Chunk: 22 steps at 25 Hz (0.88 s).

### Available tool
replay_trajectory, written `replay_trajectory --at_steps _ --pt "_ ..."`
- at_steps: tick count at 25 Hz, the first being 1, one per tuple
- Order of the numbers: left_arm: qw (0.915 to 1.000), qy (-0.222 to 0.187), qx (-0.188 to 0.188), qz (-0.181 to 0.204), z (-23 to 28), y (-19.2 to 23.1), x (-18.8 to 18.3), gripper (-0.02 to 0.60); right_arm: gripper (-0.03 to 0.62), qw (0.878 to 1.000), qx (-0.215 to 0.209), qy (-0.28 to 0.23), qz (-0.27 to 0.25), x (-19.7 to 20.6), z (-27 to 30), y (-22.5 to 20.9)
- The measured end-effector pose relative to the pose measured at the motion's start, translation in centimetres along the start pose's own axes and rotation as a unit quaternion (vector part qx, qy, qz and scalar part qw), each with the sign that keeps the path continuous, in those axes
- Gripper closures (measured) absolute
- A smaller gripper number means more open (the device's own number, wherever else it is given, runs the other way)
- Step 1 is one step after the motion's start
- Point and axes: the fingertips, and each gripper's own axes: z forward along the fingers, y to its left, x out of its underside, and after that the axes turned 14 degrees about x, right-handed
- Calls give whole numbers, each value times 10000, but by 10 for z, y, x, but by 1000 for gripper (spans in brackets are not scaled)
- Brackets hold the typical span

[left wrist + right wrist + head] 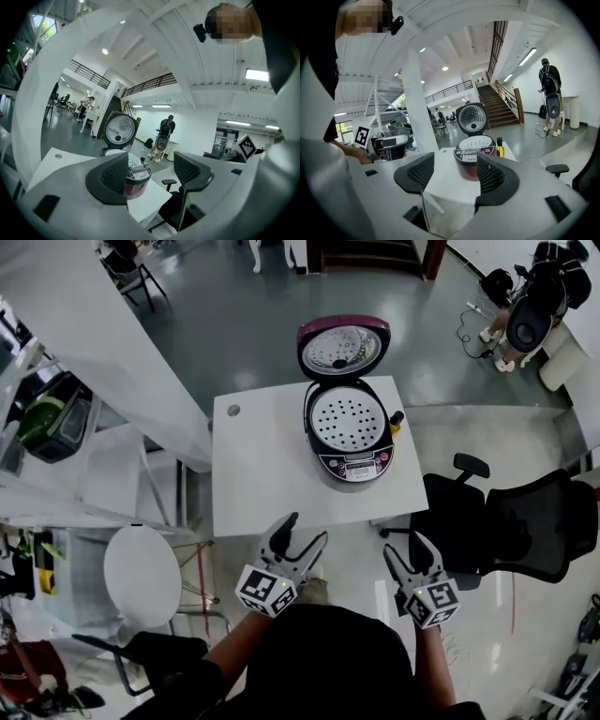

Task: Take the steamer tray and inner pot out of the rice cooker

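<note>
Nearest, the left gripper and right gripper hang short of the rice cooker, jaws spread wide and empty, seemingly readied to reach in. Inside its mouth sits the steamer tray, with the lid raised behind for access. The inner pot is presumably beneath, unseen.
</note>
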Motion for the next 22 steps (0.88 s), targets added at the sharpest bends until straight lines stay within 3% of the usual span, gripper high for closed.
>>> replay_trajectory --at_steps 9,18,22 --pt "9990 57 449 -41 14 43 -1 302 345 9993 -12 298 -211 5 52 30" --pt "9987 -170 46 -486 11 65 4 302 345 9978 -227 482 -402 -2 89 22" --pt "9985 -233 -169 -472 21 73 -6 302 345 9971 -374 463 -482 -22 124 7"
